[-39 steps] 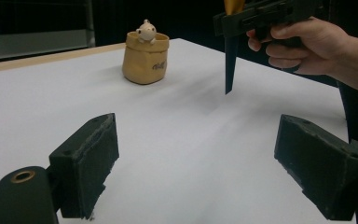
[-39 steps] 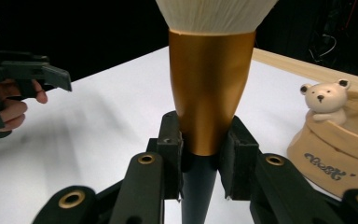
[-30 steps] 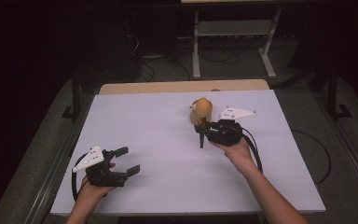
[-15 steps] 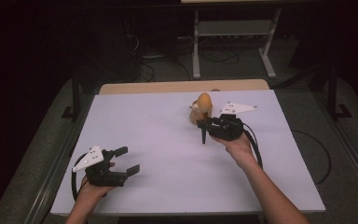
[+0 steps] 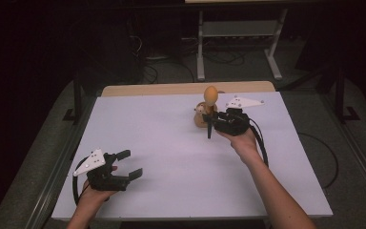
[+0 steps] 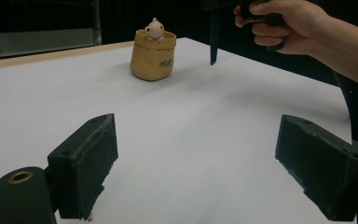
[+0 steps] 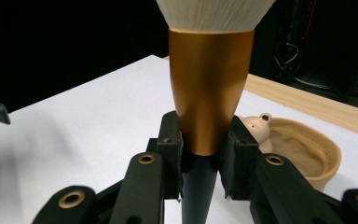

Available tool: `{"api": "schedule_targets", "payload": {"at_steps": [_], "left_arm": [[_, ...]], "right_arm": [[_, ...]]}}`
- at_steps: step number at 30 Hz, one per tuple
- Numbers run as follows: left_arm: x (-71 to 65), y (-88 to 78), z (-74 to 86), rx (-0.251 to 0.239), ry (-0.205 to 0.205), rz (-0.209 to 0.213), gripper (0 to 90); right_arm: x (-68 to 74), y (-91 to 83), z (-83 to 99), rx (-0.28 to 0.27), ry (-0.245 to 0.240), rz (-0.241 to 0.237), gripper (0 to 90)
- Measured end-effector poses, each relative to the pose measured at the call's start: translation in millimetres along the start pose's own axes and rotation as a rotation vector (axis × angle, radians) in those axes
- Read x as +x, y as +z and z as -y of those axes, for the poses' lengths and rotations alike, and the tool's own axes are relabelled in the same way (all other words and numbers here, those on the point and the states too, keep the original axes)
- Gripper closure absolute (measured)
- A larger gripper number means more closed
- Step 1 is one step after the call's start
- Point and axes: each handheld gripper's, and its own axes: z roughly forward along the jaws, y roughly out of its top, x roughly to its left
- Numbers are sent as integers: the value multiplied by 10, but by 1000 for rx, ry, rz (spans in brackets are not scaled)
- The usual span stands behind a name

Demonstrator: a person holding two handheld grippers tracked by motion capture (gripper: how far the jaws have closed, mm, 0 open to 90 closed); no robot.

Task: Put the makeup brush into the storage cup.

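My right gripper point(image 5: 210, 118) is shut on a makeup brush point(image 5: 210, 95), held upright with its head up and its black handle pointing down at the table. In the right gripper view the pads clamp the bottom of the gold ferrule point(image 7: 209, 88), with white bristles point(image 7: 214, 14) above. Just beside and behind the brush stands a tan sack-shaped pot point(image 5: 199, 118) with a small bear figure point(image 6: 155, 29) on its rim. My left gripper point(image 5: 131, 164) rests at the front left, open, with nothing between its jaws.
A white sheet point(image 5: 171, 143) covers the table, with a strip of bare wood point(image 5: 171, 88) at its far edge. A metal rack point(image 5: 238, 33) and cables stand on the dark floor beyond. A black cable point(image 5: 262, 148) trails from the right gripper.
The right gripper has raised the brush a little and shifted it right, so the brush head now stands higher above the pot. The left gripper has not moved.
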Motion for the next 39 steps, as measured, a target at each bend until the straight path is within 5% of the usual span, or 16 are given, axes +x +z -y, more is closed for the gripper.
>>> {"api": "schedule_targets", "payload": {"at_steps": [39], "left_arm": [[5,-14,2,11,-7,9,125]], "right_arm": [[-335,113,-319,-35,10,134,714]]}}
